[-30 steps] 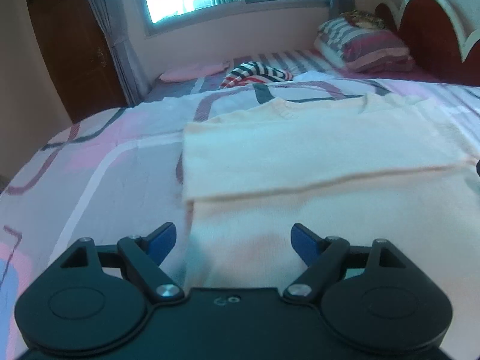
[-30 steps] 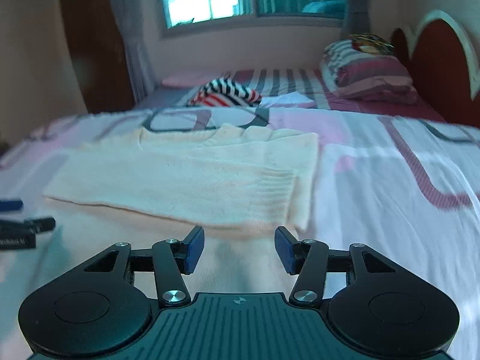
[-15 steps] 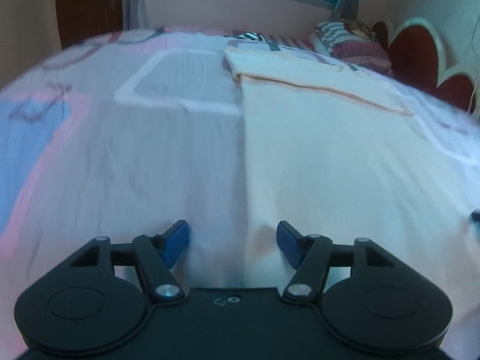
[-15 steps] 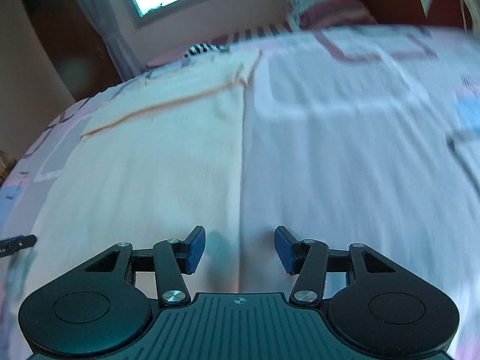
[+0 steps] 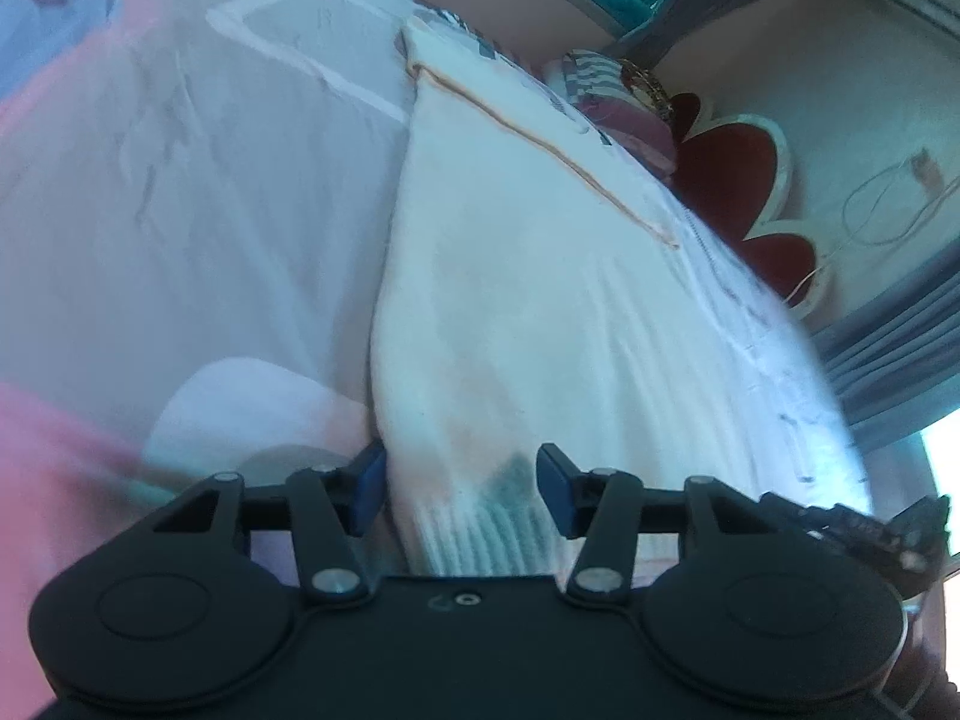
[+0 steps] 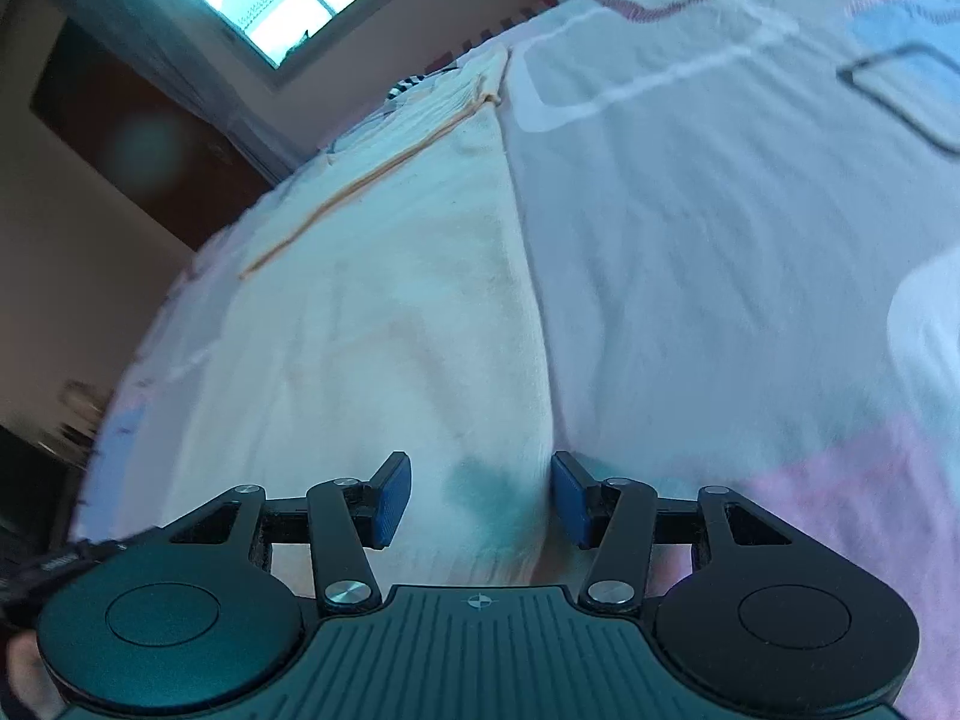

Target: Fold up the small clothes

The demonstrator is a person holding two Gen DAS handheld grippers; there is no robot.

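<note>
On the patterned bedsheet (image 5: 180, 228) the cream sweater (image 5: 528, 312) lies flat. The left gripper (image 5: 461, 489), jaws just closing, straddles its near-left hem corner; the right gripper (image 6: 482, 498) stands half-open astride the near-right corner, gripping nothing.

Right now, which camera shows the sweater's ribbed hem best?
The left wrist view: the ribbed hem lies sharp between the open left gripper fingers. The right wrist view shows the sweater, but its hem is blurred there.

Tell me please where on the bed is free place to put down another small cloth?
Bare bedsheet lies along the cream sweater's right edge, and more along its left edge. The near hem is crowded: both grippers sit at its corners.
</note>
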